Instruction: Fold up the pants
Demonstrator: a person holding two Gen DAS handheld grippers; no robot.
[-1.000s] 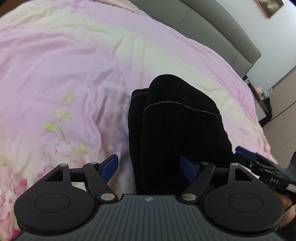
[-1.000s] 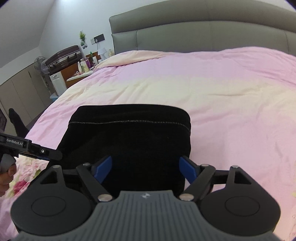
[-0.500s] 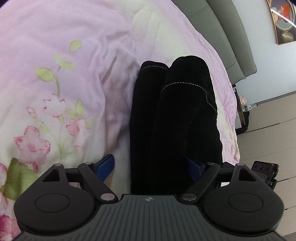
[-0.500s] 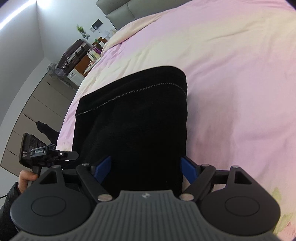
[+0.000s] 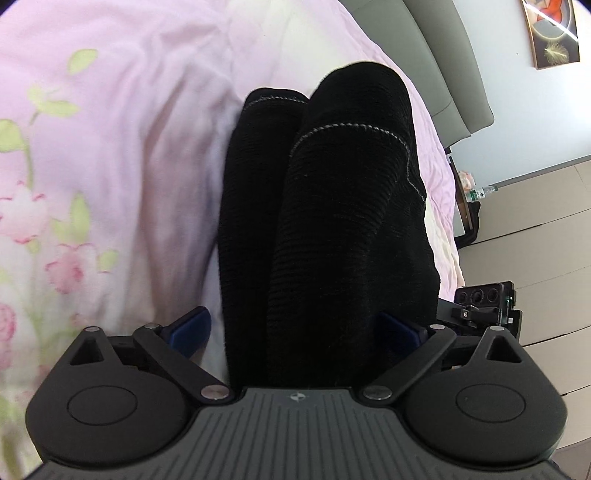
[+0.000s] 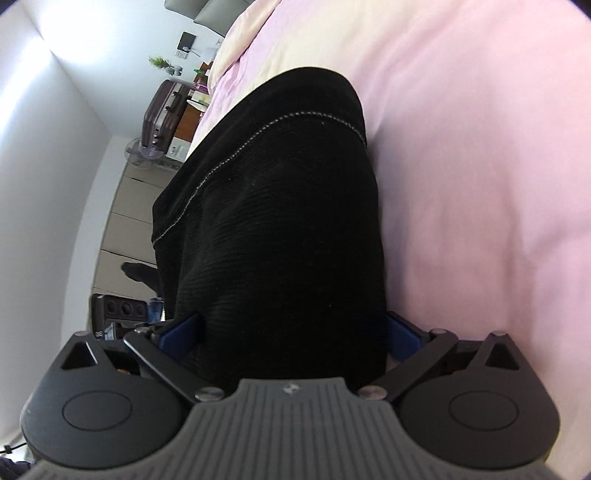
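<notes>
The black pants (image 5: 332, 206) lie folded in a thick bundle with grey stitching on the pink floral duvet (image 5: 110, 147). My left gripper (image 5: 295, 325) straddles the near end of the bundle. Its jaws are opening, and the left blue pad (image 5: 188, 328) stands clear of the cloth with bedding showing in the gap. In the right wrist view the same pants (image 6: 280, 221) run away between my right gripper (image 6: 293, 328), whose jaws are also opening. Its blue pads (image 6: 181, 328) sit at the bundle's sides without pinching it. Each gripper's body shows at the edge of the other's view.
The right gripper's body (image 5: 484, 306) sits just past the bed's edge. A grey headboard (image 5: 443, 55), a framed picture (image 5: 550, 33) and tiled floor (image 5: 535, 229) lie beyond. A suitcase (image 6: 162, 114), a fan and cabinets stand by the left wall.
Both grippers have sunk toward the bed and rolled, and their jaws have spread wider around the folded pants. The bundle now lies on the duvet, and the left pad has come off the cloth.
</notes>
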